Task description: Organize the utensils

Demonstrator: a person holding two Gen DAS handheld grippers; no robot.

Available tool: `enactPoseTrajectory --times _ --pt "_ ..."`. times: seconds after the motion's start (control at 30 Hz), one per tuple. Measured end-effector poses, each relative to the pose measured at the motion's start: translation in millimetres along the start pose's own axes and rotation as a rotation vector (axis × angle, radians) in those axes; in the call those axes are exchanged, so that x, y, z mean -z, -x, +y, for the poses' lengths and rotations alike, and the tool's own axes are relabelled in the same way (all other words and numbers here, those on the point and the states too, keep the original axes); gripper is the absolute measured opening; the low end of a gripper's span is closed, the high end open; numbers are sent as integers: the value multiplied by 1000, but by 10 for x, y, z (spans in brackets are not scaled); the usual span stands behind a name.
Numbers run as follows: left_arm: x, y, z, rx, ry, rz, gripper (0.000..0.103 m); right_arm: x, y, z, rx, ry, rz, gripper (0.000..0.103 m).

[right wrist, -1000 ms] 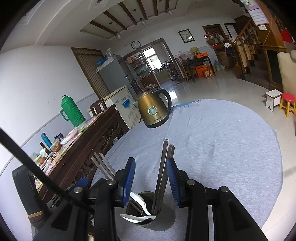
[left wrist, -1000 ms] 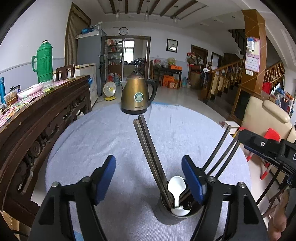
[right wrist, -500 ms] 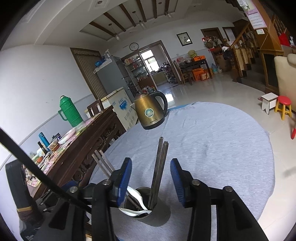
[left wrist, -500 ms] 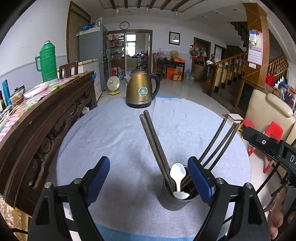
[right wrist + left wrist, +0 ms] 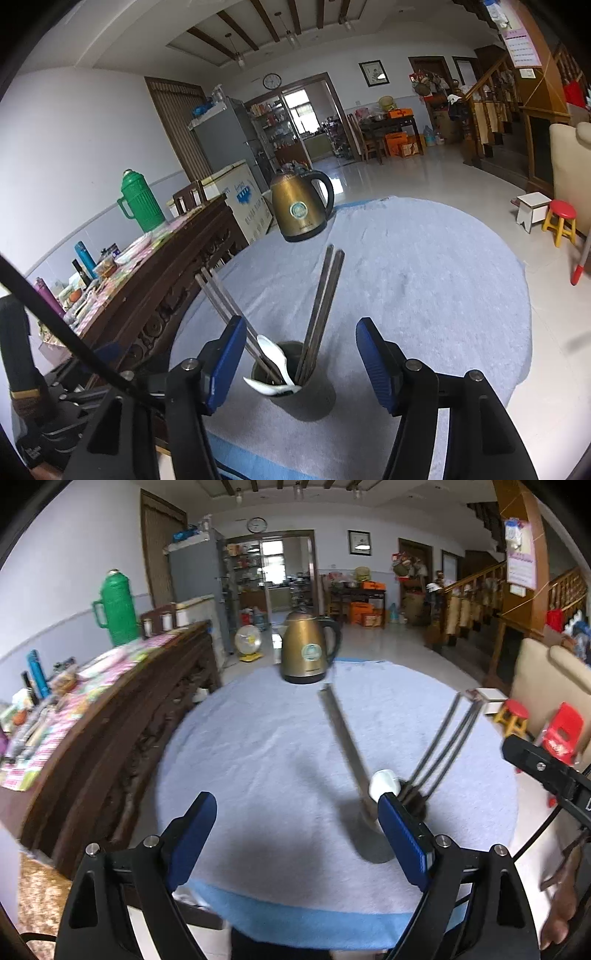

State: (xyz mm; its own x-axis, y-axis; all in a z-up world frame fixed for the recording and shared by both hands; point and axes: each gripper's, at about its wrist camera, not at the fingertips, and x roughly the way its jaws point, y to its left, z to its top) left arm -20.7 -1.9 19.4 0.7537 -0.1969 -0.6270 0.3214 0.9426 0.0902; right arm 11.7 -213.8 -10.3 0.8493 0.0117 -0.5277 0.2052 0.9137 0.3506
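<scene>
A dark cup (image 5: 295,387) stands upright on the grey cloth (image 5: 406,295) of the round table, near its front edge. In it are two pairs of metal chopsticks and a white spoon (image 5: 275,360). One pair (image 5: 321,314) leans up and slightly right toward the kettle (image 5: 299,208); the other pair (image 5: 229,310) leans up and left, passing behind the blue pad of the right gripper's left finger. The spoon lies with its bowl over the cup's near-left rim, handle up inside.

The right gripper (image 5: 301,356) hangs just above and in front of the cup, jaws opening — pads stand clear on either side of the cup's mouth, pressing on nothing, with the chopsticks rising between them.

The left gripper (image 5: 295,834) has its jaws spread wide and gripping nothing; bare cloth lies between the pads. In the left wrist view the cup sits just past the right-hand pad, mostly hidden by it, with the spoon's white end (image 5: 384,784) and the chopsticks (image 5: 343,734) showing blurred above.

The chopsticks are long, slim and dull steel; the kettle — brass-coloured, black handle — stands at the table's far edge, well apart from the cup.
</scene>
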Motion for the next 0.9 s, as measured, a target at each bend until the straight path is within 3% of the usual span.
enactPoseTrajectory --times 0.13,0.9 --pt "53 75 118 -60 -7 -14 89 64 -1 -32 5 -9 29 66" --pt "257 -337 260 -17 5 115 89 157 -229 -175 25 -43 124 67"
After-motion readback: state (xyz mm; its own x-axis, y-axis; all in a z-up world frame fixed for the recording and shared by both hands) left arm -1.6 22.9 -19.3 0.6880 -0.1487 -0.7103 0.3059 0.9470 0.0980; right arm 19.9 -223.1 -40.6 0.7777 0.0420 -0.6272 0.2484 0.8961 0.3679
